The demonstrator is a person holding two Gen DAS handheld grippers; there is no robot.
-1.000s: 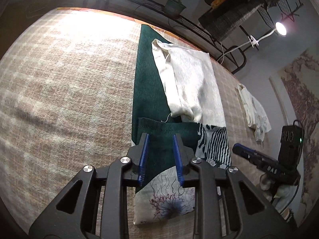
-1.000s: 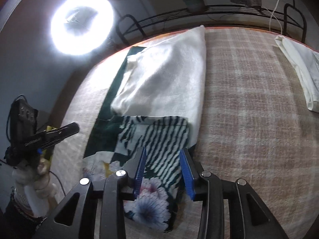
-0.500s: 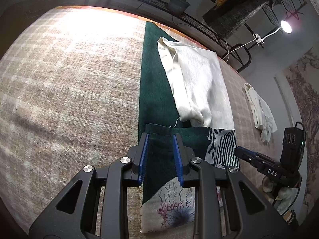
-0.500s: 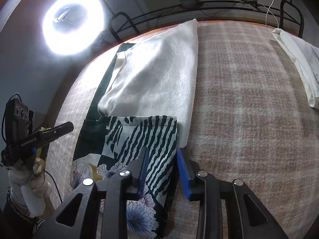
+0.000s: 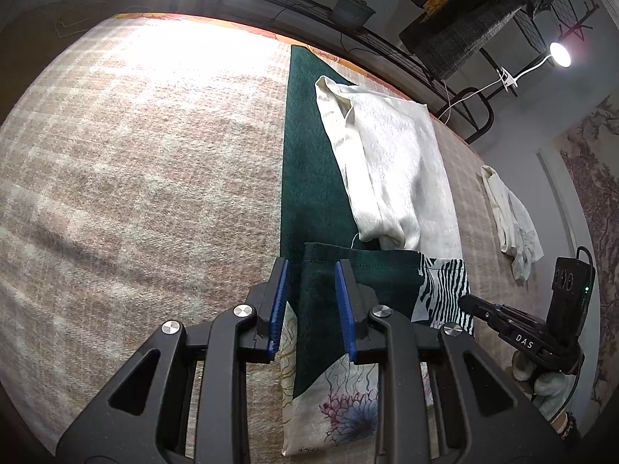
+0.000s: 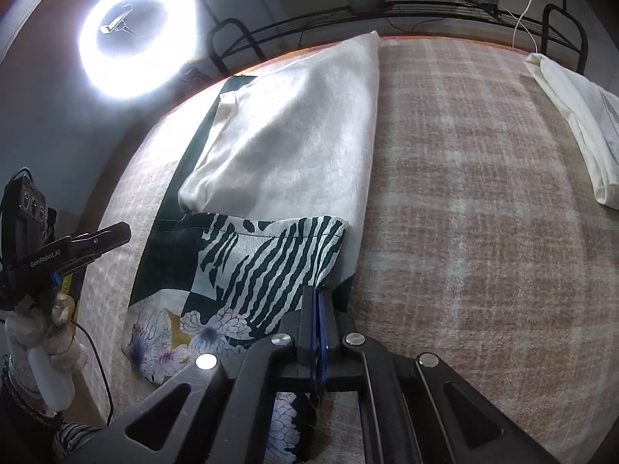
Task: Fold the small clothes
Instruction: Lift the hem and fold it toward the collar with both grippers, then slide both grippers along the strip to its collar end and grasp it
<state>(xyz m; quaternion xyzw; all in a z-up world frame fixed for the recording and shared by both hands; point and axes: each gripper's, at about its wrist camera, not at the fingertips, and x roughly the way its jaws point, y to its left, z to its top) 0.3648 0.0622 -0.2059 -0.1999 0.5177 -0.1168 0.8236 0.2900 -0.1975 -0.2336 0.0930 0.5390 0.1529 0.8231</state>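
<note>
Left wrist view: left gripper (image 5: 311,305) at 6 o'clock, blue-padded jaws parted wide, straddling the left corner of the patterned garment (image 5: 348,348) without pinching it; dark green panel of the cloth between the pads, floral print toward 6 o'clock, zebra stripes toward 3 o'clock. Beyond, toward 12 o'clock, a long dark green cloth (image 5: 309,162) flat on the plaid blanket (image 5: 135,178), a white fleece garment (image 5: 390,170) lying partly over it. At 3 o'clock, a crumpled white garment (image 5: 510,220) well apart from the rest. Right gripper (image 5: 514,328) visible at 4 o'clock, seen side-on. Clip lamp (image 5: 560,54) lit at 2 o'clock

Right wrist view: right gripper (image 6: 319,332) at 6 o'clock, jaws pressed together on the right edge of the patterned garment (image 6: 247,270), striped section just ahead of the pads, floral section toward 8 o'clock. White fleece garment (image 6: 301,135) spread from centre toward 12 o'clock, its near edge tucked under the striped hem. Folded white garment (image 6: 576,127) at 2 o'clock. Ring light (image 6: 135,38) glaring at 10 o'clock. Left gripper (image 6: 93,243) at 9 o'clock, held in a gloved hand (image 6: 42,332)
</note>
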